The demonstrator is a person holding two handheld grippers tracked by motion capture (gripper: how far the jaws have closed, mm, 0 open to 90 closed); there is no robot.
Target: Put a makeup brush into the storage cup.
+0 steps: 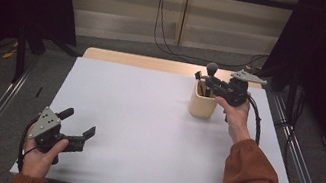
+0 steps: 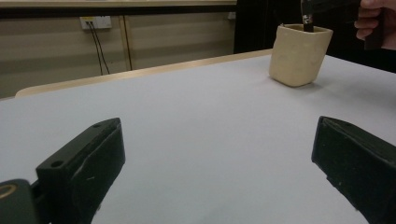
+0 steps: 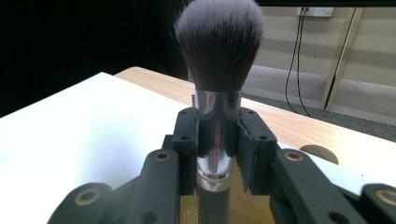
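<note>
The right gripper (image 3: pixel 218 135) is clamped on the shiny metal ferrule of a makeup brush (image 3: pixel 218 51), its 2 jaws pressing the collar from either side, bristle head upright above them. In the high view that brush (image 1: pixel 211 69) stands over the cream holder cup (image 1: pixel 201 106) at about 1 o'clock on the white table (image 1: pixel 143 134), handle end down inside the cup or just at its mouth; I cannot tell whether it touches the bottom. The brush looks light, with a stiff handle and ferrule and a soft, dense tuft that would splay or soil if squeezed, so the collar is the sensible hold. Polished metal is likely slippery, though, and the brush could swivel or slide between the pads if the grip slackens. The cup (image 2: pixel 299 55) looks light enough to tip if the handle drags on its rim. The left gripper (image 1: pixel 77 129) rests low at 7 o'clock, well apart from the cup, jaws spread wide and empty.
</note>
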